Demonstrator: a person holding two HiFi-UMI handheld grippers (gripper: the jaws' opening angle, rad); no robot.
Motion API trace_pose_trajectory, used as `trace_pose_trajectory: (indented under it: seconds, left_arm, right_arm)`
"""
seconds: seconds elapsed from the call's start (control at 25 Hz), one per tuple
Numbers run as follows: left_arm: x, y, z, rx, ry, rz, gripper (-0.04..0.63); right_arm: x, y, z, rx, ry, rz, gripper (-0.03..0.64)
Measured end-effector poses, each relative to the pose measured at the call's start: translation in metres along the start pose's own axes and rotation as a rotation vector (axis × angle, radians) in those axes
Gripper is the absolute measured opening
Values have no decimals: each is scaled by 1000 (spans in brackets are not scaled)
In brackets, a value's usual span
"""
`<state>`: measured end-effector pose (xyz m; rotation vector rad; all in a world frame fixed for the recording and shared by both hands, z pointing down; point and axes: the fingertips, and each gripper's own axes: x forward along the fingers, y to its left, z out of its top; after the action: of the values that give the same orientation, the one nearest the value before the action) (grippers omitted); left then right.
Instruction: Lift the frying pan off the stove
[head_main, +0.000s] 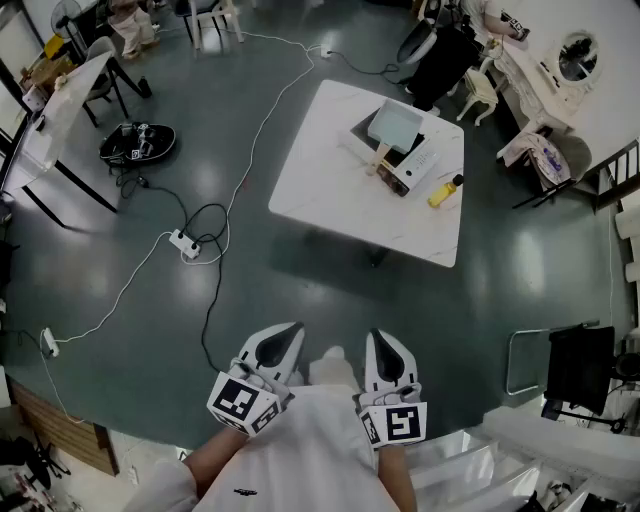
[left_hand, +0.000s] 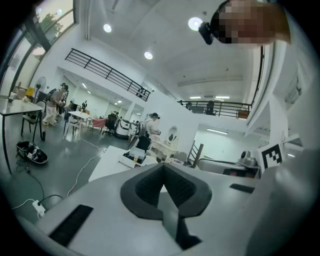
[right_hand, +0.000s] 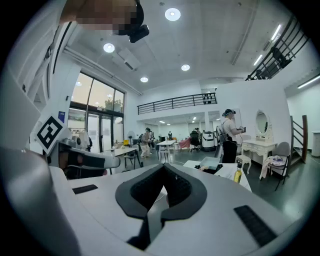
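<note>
Frying pan sits on stove nr far-right edge of white surface. Left gripper & right gripper well short of surface, jaws pressed together, empty; open floor btwn.

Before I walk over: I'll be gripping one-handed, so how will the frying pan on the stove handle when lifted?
The frying pan looks rigid, so it should not flex. Its wooden handle sticks out to one side, so if gripped there the pan end will probably dip. Nothing shows inside it, so it is likely fairly light.
</note>
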<state>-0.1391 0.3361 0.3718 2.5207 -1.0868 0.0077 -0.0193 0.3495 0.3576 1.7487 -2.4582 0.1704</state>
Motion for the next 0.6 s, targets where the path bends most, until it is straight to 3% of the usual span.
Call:
trace_pose_trajectory:
  seconds: [0.28, 0.6]
  left_arm:
    - [-6, -10, -5, 14, 33, 21, 2]
    - [22, -42, -9, 12, 36, 36, 2]
  right_arm:
    - [-15, -4, -8, 20, 22, 15, -2]
    - [-26, -41, -5, 46, -12, 39, -2]
